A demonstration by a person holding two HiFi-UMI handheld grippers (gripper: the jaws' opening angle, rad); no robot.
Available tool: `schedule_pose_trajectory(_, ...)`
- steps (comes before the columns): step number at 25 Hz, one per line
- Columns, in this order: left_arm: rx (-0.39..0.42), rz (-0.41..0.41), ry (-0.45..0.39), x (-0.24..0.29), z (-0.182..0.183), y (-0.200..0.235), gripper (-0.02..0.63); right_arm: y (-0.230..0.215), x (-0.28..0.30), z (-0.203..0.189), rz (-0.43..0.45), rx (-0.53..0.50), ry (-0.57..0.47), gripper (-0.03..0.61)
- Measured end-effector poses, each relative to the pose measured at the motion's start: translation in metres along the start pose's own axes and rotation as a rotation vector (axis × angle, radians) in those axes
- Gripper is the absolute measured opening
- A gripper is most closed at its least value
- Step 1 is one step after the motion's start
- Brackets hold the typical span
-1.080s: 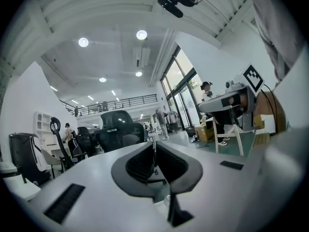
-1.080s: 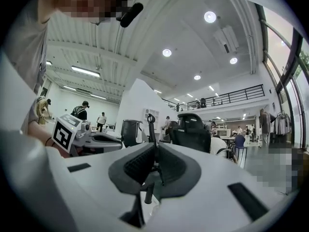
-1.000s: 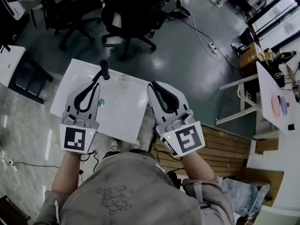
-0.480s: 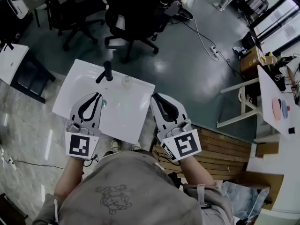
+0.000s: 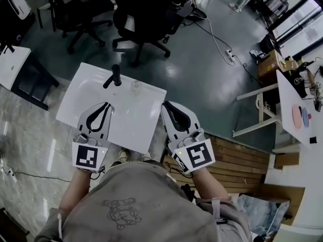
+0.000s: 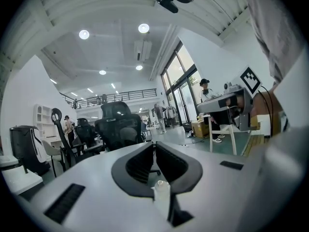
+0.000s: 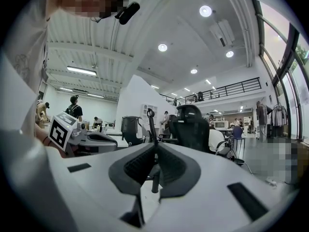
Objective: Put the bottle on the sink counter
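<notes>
Bottle [image 5: 135, 86]: clear, upright on the white sink tabletop [image 5: 136, 122], just right of the black faucet [image 5: 115, 76] and not touching it. Nothing grips it.

Left gripper [image 5: 106, 105]: fingers pressed together with nothing between them. The tips hang over the tabletop on the near side of the faucet, apart from it.
Right gripper [image 5: 165, 105]: fingers also together and empty. The tips sit at the tabletop's edge, to the near-right of the faucet and farther from it than the bottle. Both marker cubes sit close to the person's torso.

Surface: glossy white slab with a shallow basin dip on the near side of the faucet.

Room, all relative to the faucet:
- Beyond: dark green glossy floor [image 5: 202, 69] with black office chairs [image 5: 139, 19].
- Beyond and far right: power strip [image 5: 229, 52] with its cable trailing on that floor, and a cardboard box [image 5: 270, 59].
- Left: pale stone-look floor [image 5: 30, 135], and the corner of a small white table [image 5: 9, 67].
- Near-right: wooden planking [image 5: 242, 158].
- Far right: white table [image 5: 295, 100] with flat pink items on it.

The gripper views show a high white ceiling with round lights [image 6: 143, 28], a mezzanine railing [image 7: 231, 88], tall windows [image 6: 181, 86] and people at desks in the background.
</notes>
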State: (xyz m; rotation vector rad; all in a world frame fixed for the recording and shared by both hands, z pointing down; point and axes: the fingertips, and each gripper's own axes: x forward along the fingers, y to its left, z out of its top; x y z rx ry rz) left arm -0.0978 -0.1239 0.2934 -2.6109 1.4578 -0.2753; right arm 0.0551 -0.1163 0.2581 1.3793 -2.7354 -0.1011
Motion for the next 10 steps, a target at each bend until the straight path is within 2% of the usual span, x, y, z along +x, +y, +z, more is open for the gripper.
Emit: schedule_pose_trajectory(10, 0.002, 0.006, 0.005, -0.0042, -0.0016, 0.0045, 0.031, 0.0032, 0.0026, -0.0007, 0.006, 0.01, 0.008, 0.041)
